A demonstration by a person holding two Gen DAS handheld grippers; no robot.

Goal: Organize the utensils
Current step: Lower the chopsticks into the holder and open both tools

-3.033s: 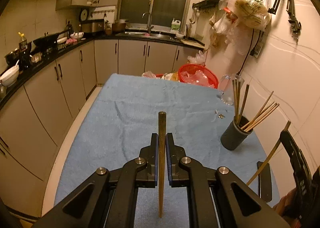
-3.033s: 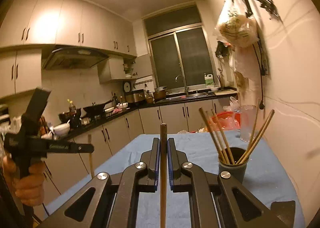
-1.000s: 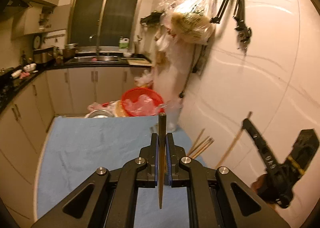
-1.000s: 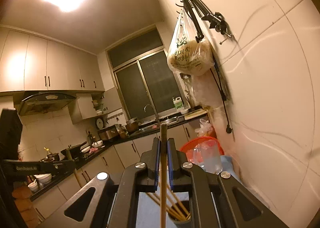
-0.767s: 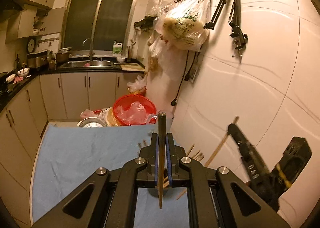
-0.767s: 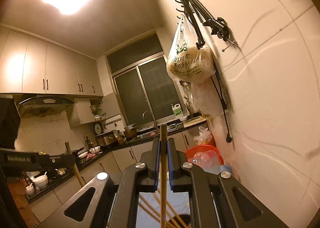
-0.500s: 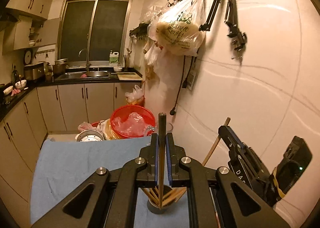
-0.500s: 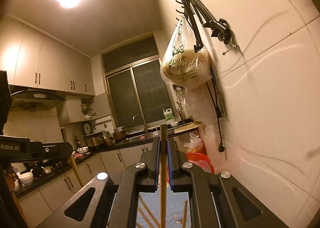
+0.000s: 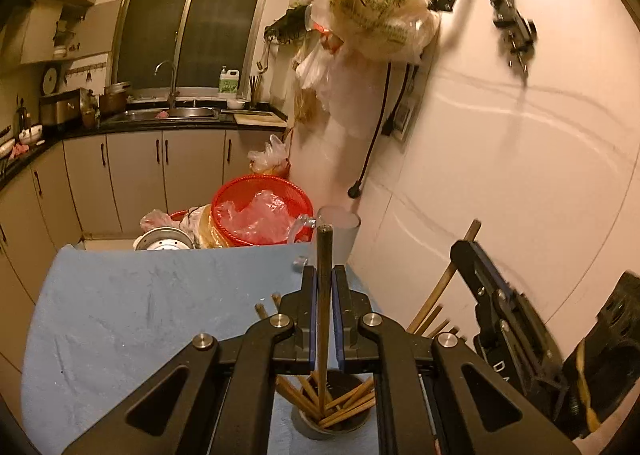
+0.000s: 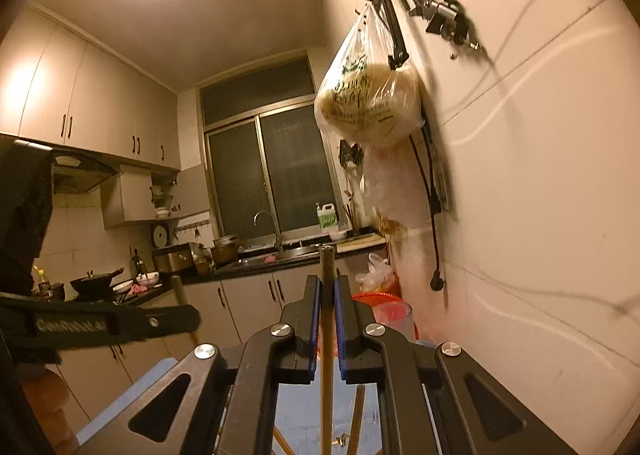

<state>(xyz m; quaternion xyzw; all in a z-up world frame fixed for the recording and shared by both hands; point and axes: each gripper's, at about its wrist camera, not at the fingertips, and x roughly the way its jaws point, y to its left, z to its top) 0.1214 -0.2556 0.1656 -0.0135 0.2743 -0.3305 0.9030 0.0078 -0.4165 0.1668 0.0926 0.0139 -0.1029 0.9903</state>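
My left gripper (image 9: 324,275) is shut on an upright wooden chopstick (image 9: 323,295). Its lower end reaches into the dark cup (image 9: 332,421), which stands on the blue cloth (image 9: 120,315) and holds several chopsticks. The right gripper (image 9: 466,251) shows at the right of the left wrist view, shut on another chopstick (image 9: 444,279) slanting toward the cup. In the right wrist view my right gripper (image 10: 327,287) grips its chopstick (image 10: 326,335) upright; chopstick tops (image 10: 358,415) show below. The left gripper (image 10: 188,315) is at the left there.
A red basket (image 9: 260,211) with plastic bags and a clear glass (image 9: 340,231) stand at the table's far end. The white wall (image 9: 500,175) is close on the right, with a hanging bag (image 9: 380,23) and cable. Kitchen counters (image 9: 160,123) lie beyond.
Both grippers have moved in over the cup. My left chopstick's lower end has come down among the chopsticks in the cup. The right gripper has moved closer beside it.
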